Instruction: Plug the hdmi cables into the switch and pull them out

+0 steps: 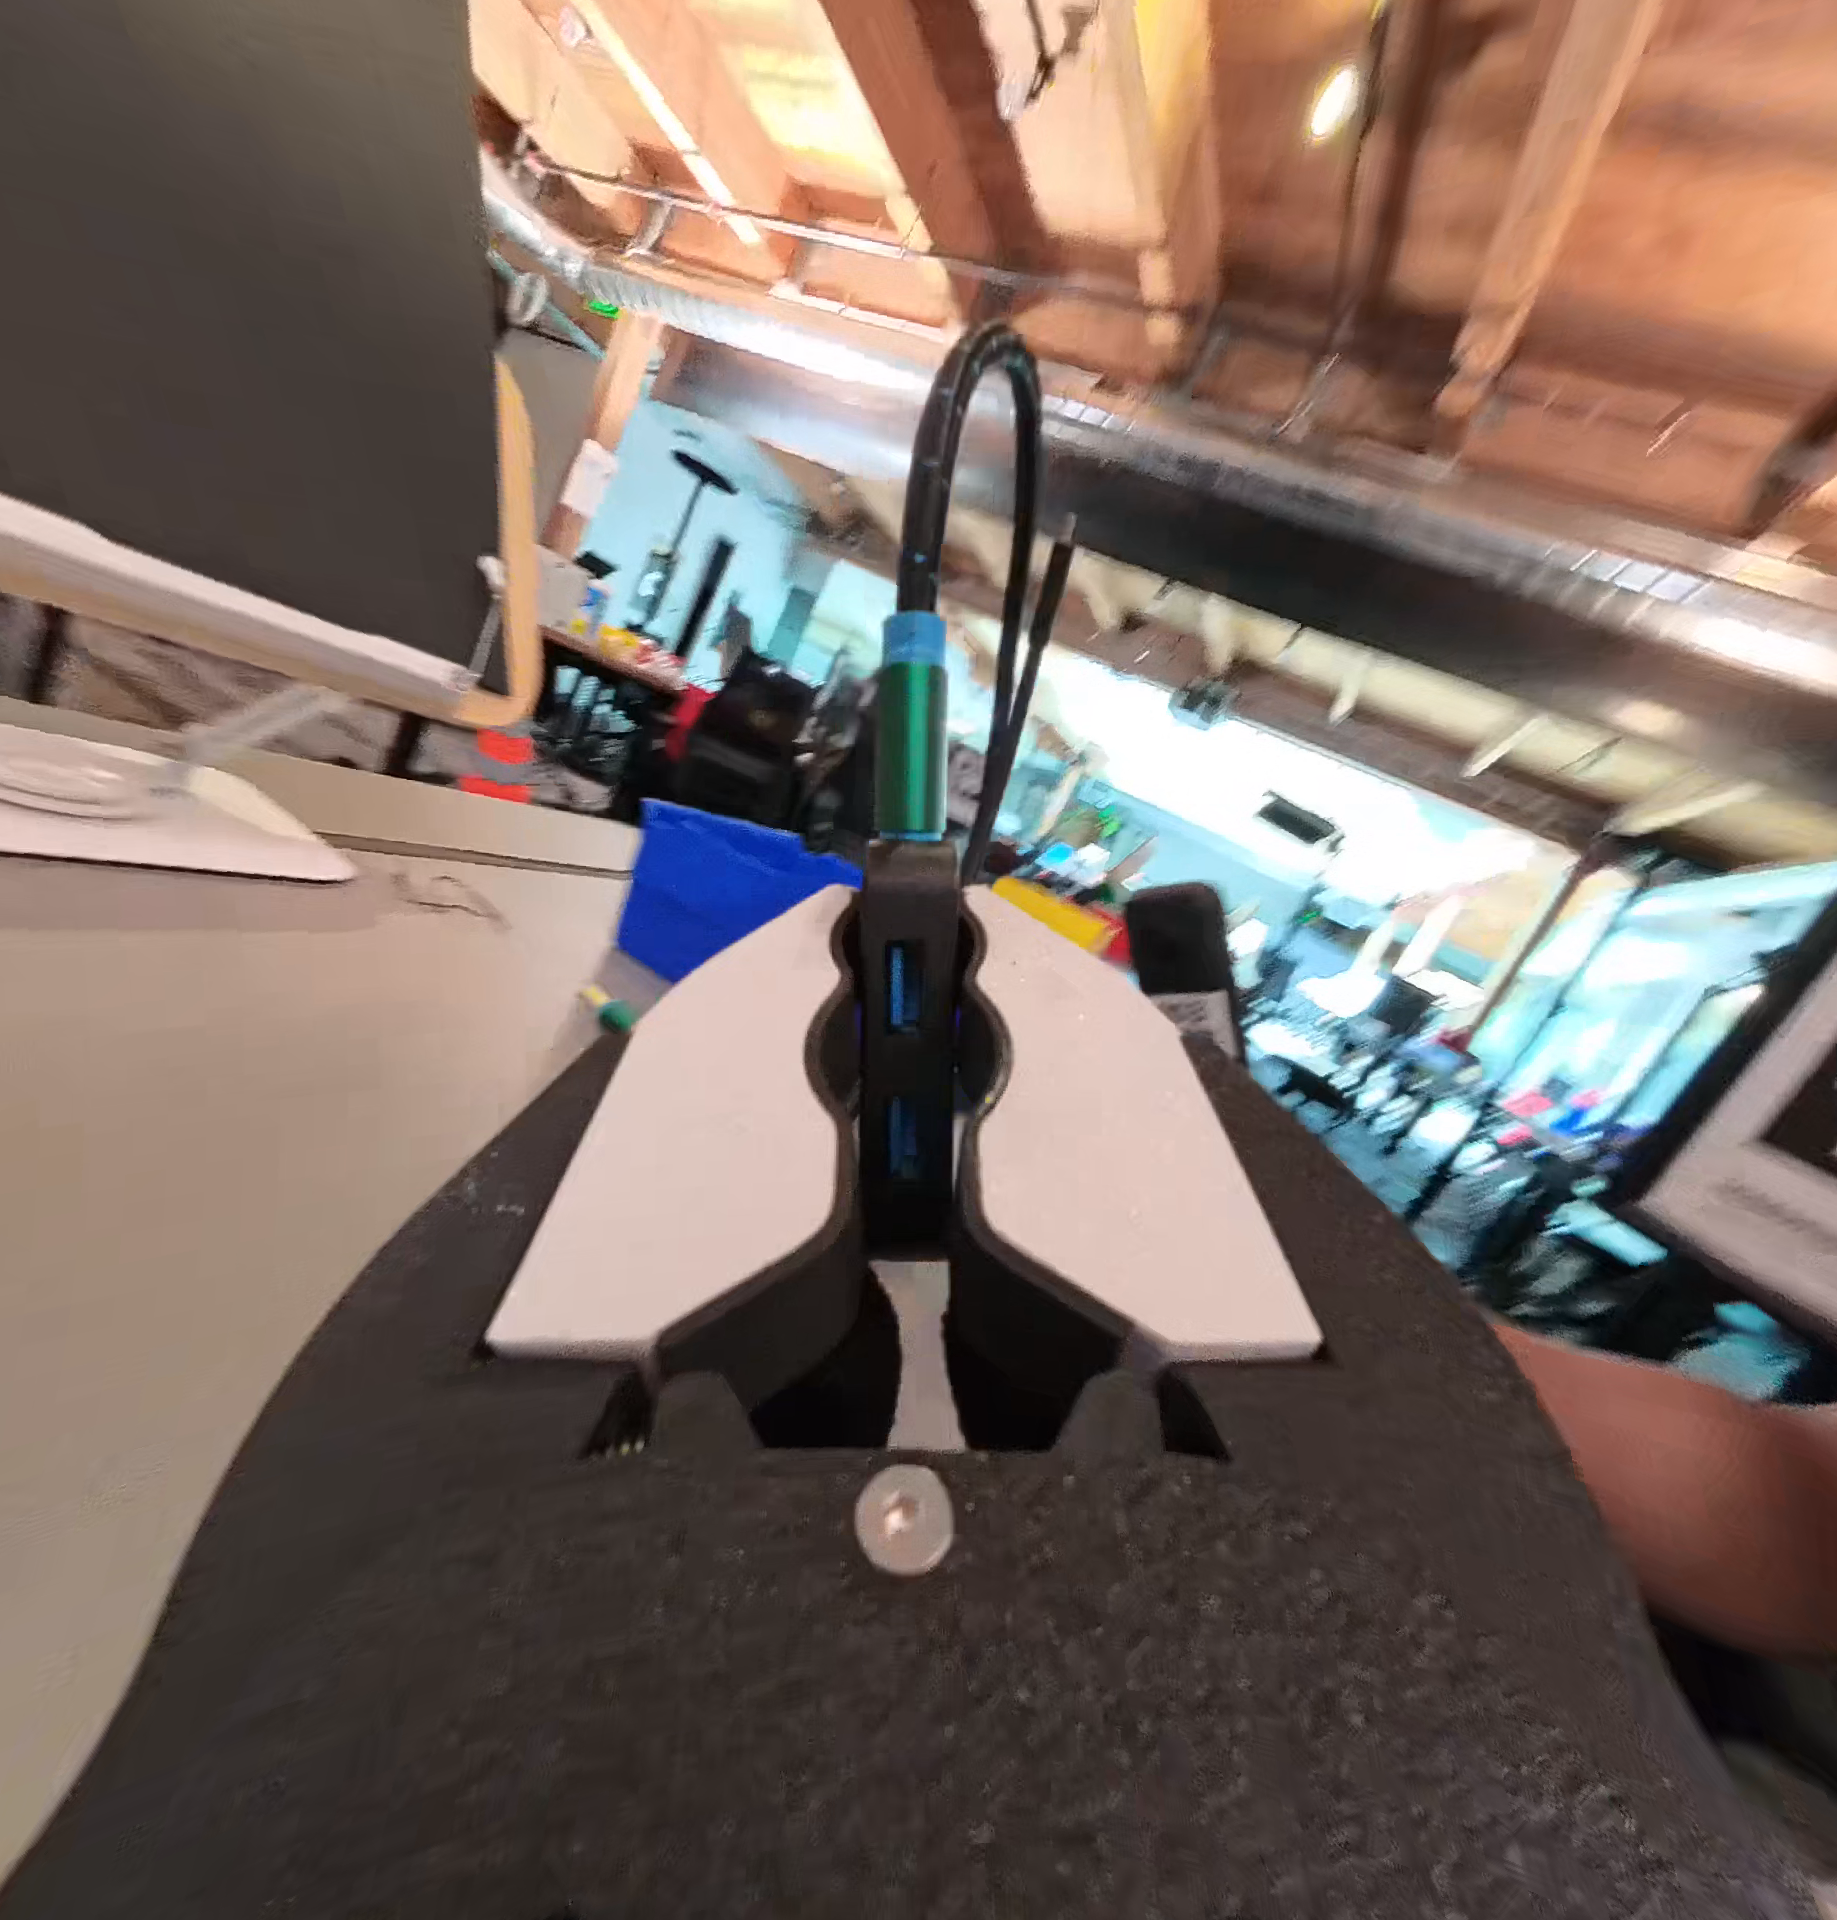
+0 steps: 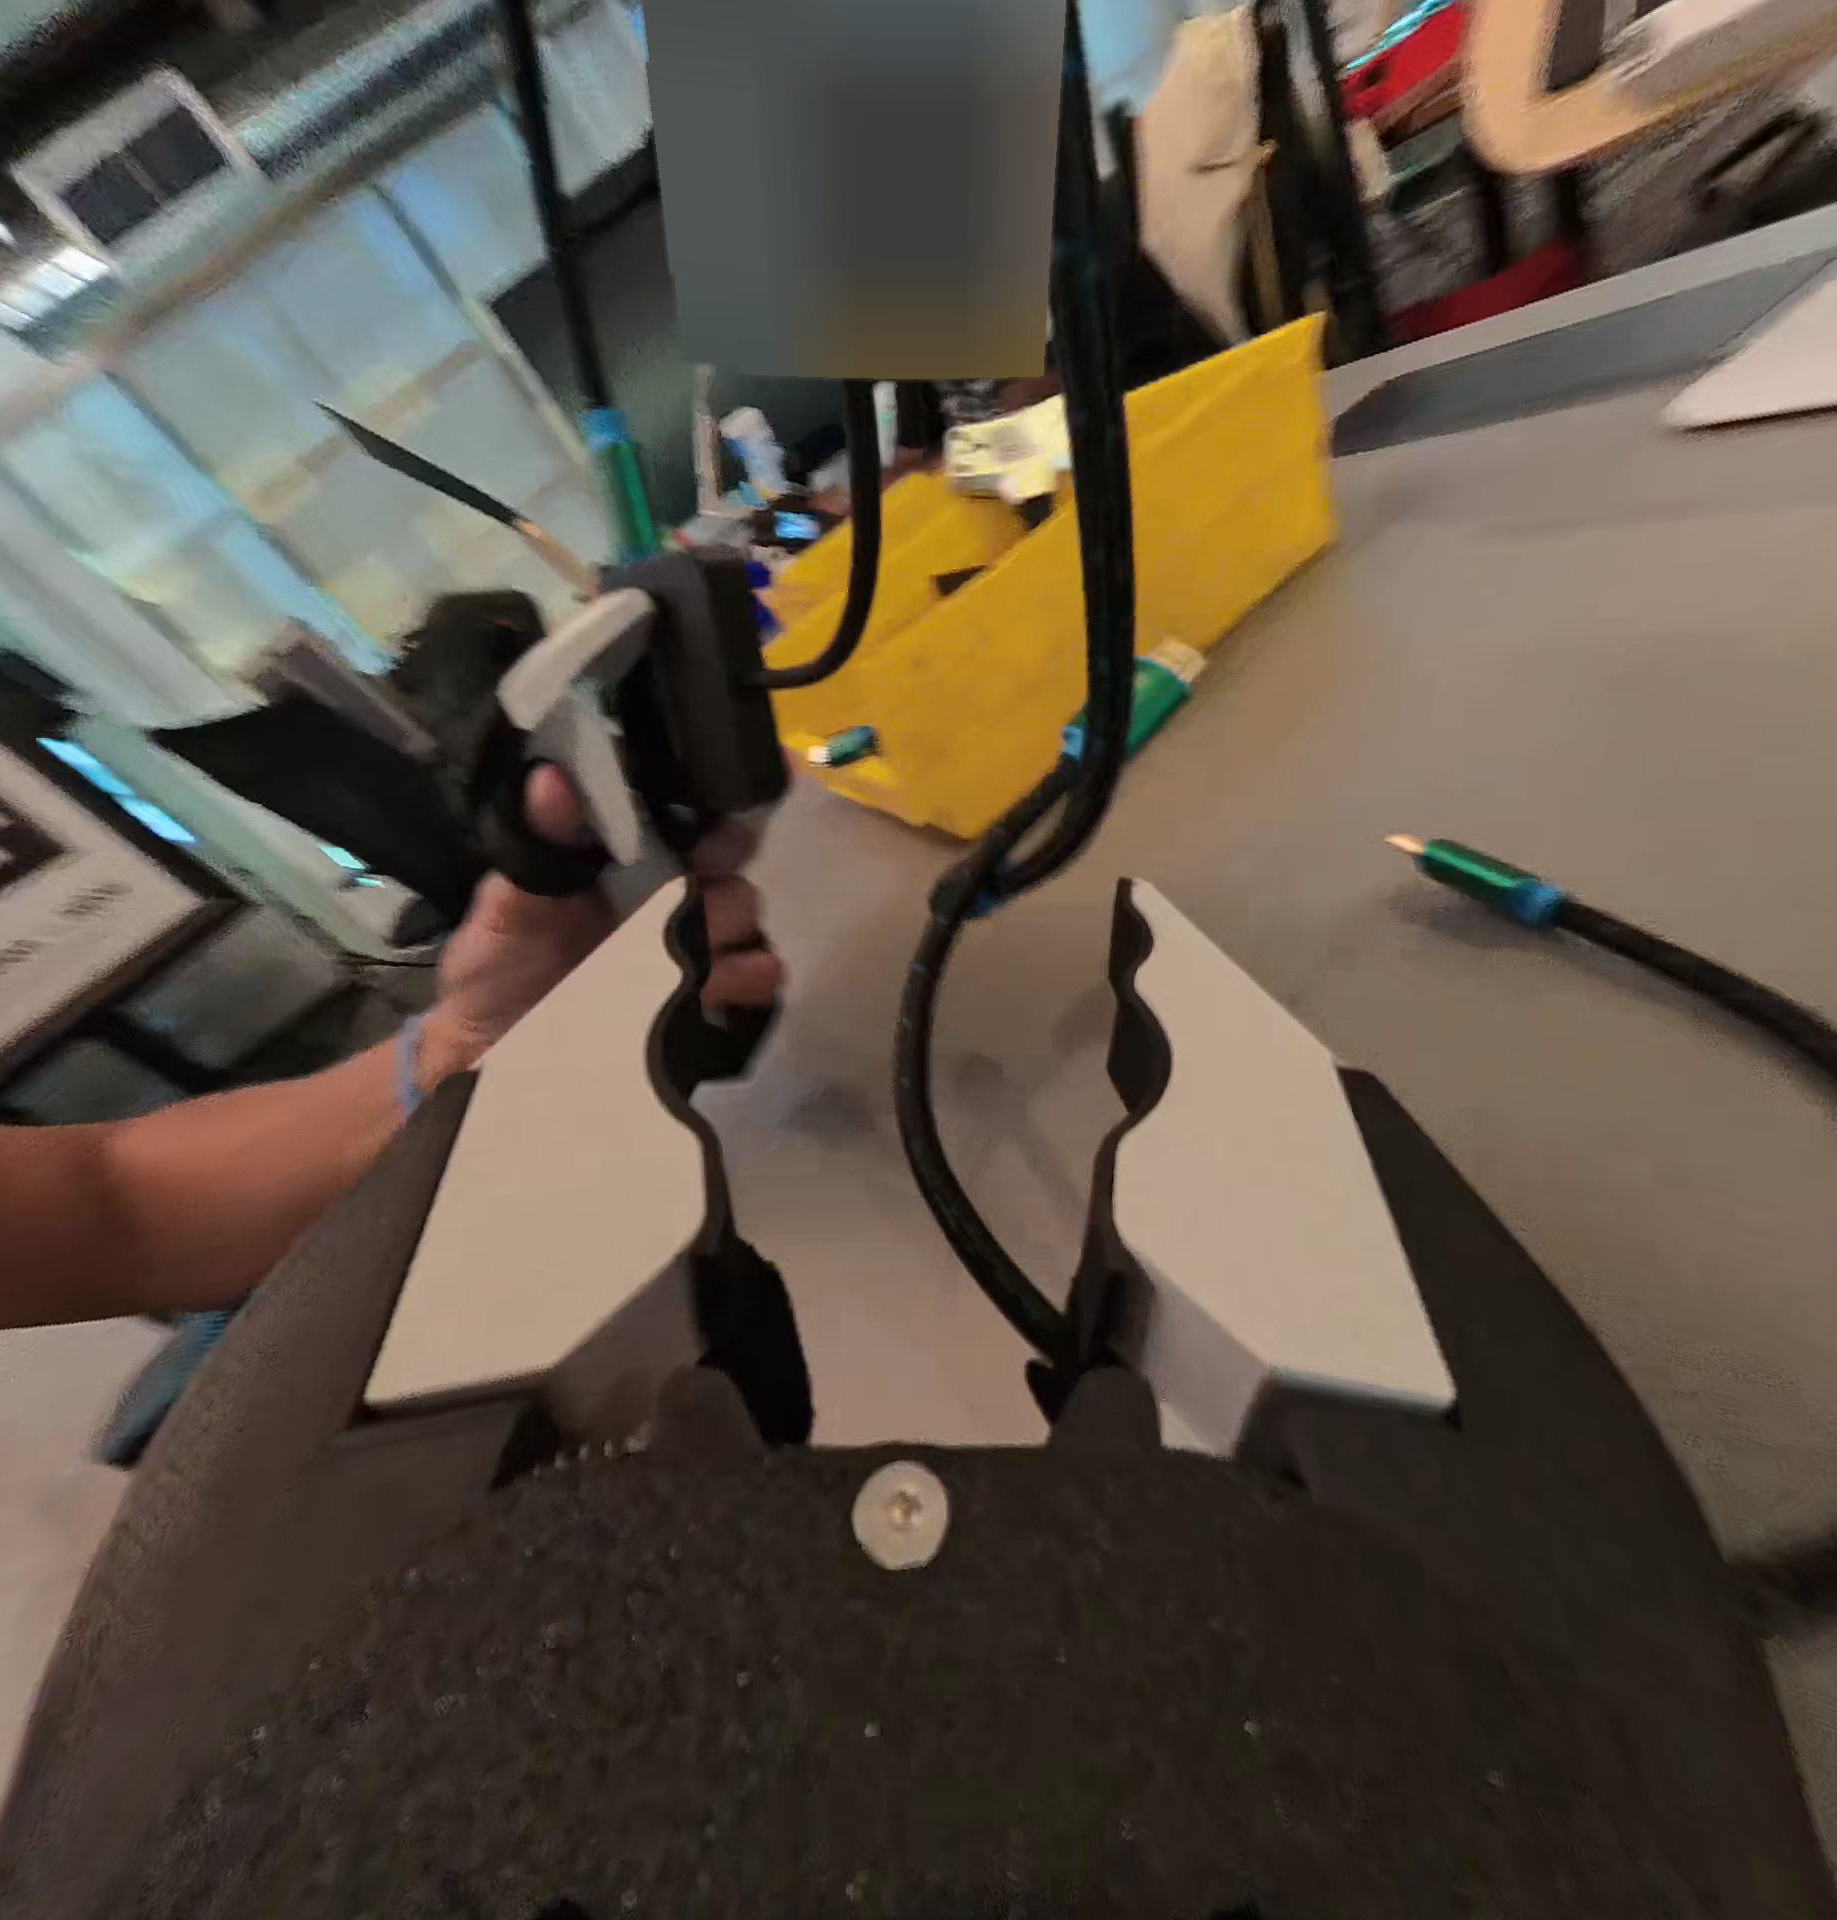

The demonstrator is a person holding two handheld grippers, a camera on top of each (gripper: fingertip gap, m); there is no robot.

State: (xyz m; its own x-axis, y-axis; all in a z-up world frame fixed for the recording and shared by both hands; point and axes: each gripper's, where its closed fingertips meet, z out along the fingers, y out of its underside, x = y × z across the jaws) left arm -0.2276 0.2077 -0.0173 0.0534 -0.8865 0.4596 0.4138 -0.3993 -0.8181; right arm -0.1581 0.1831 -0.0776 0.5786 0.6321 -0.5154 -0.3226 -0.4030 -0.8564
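In the left wrist view my left gripper (image 1: 906, 914) is shut on a slim black switch (image 1: 903, 1049) with blue ports, held up in the air. A green plug with a blue band (image 1: 906, 748) sits in the switch's far end, and its black cable (image 1: 981, 416) loops up and back down. In the right wrist view my right gripper (image 2: 906, 925) is open above the grey table (image 2: 1516, 644). A black cable (image 2: 919, 1091) hangs between its fingers, close to the right one. The left gripper (image 2: 592, 717) with the switch (image 2: 706, 675) is to the upper left, held by a hand.
A loose green plug (image 2: 1475, 878) with its black cable lies on the table to the right. A yellow bin (image 2: 1049, 623) stands behind, with two more green plugs (image 2: 841, 746) beside it. A blue bin (image 1: 706, 894) and a white stand base (image 1: 145, 821) show in the left wrist view. The tips of one gripper are about 11 cm away from the tips of the other.
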